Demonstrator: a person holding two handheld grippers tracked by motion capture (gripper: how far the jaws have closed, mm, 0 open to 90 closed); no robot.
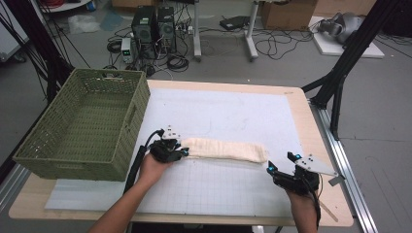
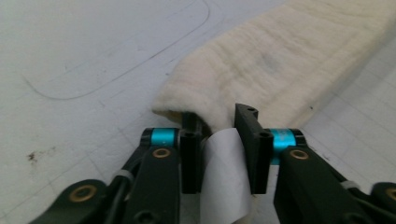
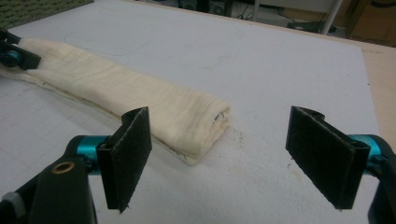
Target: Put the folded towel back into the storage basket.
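Observation:
A cream towel [image 1: 226,149], folded into a long band, lies across the white mat [image 1: 233,109]. My left gripper [image 1: 183,153] is at its left end. In the left gripper view the jaws of that gripper [image 2: 219,122] pinch the towel's [image 2: 280,70] end corner, and a white label [image 2: 224,172] hangs between them. My right gripper [image 1: 280,162] stands open just off the towel's right end, toward the table's front. In the right gripper view its pads [image 3: 133,140] are spread wide, with the towel's [image 3: 140,98] folded end ahead of the left pad and nothing between them.
A green woven basket [image 1: 138,104] stands empty at the table's left, close to my left hand. The wooden table edge [image 1: 311,121] borders the mat on the right. Computers and cables lie on the floor beyond. The left gripper [image 3: 14,53] shows far off in the right gripper view.

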